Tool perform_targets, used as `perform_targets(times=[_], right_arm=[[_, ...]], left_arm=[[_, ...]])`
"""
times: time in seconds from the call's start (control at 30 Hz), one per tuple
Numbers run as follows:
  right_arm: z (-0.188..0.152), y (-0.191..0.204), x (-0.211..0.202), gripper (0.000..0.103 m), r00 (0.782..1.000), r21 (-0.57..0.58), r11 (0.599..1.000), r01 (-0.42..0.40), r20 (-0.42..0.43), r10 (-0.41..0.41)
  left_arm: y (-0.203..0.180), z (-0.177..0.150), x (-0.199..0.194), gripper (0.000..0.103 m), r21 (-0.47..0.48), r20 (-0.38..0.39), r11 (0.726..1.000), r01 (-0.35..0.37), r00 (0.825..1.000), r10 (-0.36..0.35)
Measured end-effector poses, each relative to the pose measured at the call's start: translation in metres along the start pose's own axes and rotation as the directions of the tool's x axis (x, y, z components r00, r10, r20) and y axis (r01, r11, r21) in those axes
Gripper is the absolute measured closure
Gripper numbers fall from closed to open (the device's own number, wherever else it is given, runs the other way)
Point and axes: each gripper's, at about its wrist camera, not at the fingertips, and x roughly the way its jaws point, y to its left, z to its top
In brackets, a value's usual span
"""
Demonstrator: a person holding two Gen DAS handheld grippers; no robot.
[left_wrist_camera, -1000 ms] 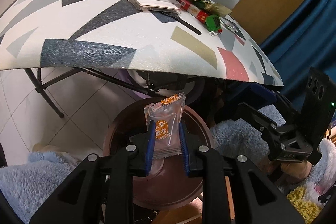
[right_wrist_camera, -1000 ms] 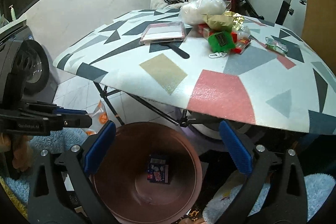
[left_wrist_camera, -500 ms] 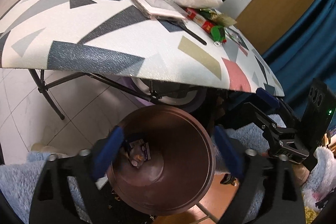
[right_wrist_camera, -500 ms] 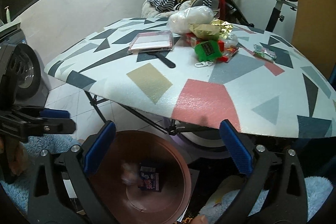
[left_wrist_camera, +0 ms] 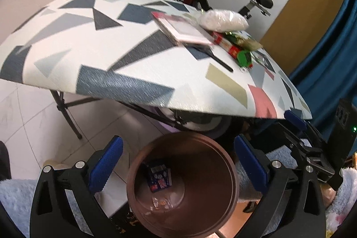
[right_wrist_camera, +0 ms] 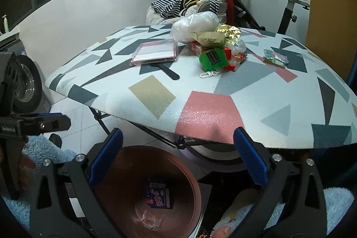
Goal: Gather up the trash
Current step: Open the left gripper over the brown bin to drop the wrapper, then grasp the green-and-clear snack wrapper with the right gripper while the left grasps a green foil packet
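brown bin on floor just under rounded table edge, rim clear of it. left gripper above bin mouth, jaws just spread wide, nothing between blue pads. clear orange-printed wrapper at bin bottom beside blue packet; print on both unreadable. right gripper also wide apart, empty, over same bin. open floor tile left of bin. trash pile near far table side, well apart. faint lettering on left gripper body in right view, illegible.
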Motion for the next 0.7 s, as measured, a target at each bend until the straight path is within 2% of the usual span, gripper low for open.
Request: perform_targets(times=[0.1, 0.2, 0.37, 0.7], right_arm=[[0.006, -0.001, -0.003, 0.006, 1.000, -0.008, 1.000, -0.002, 0.023, 0.003], [0.016, -0.009, -0.002, 0.006, 1.000, -0.009, 1.000, -0.026, 0.009, 0.026], [0.042, -0.033, 0.001, 0.006, 1.000, -0.014, 1.000, 0.014, -0.010, -0.014], [0.115, -0.153, 0.034, 0.006, 0.988, 0.138, 0.979, 0.151, -0.036, -0.148]], left_arm=[[0.001, 0.008, -0.009, 0.006, 0.012, 0.064, 1.000, -0.024, 0.998, 0.023], [-0.002, 0.017, -0.015, 0.006, 0.043, 0.105, 0.998, -0.039, 0.994, 0.034], [-0.007, 0.038, -0.015, 0.006, 0.106, 0.125, 0.991, -0.078, 0.990, 0.064], [-0.003, 0.103, 0.001, 0.006, 0.051, 0.097, 0.998, -0.021, 0.995, 0.016]])
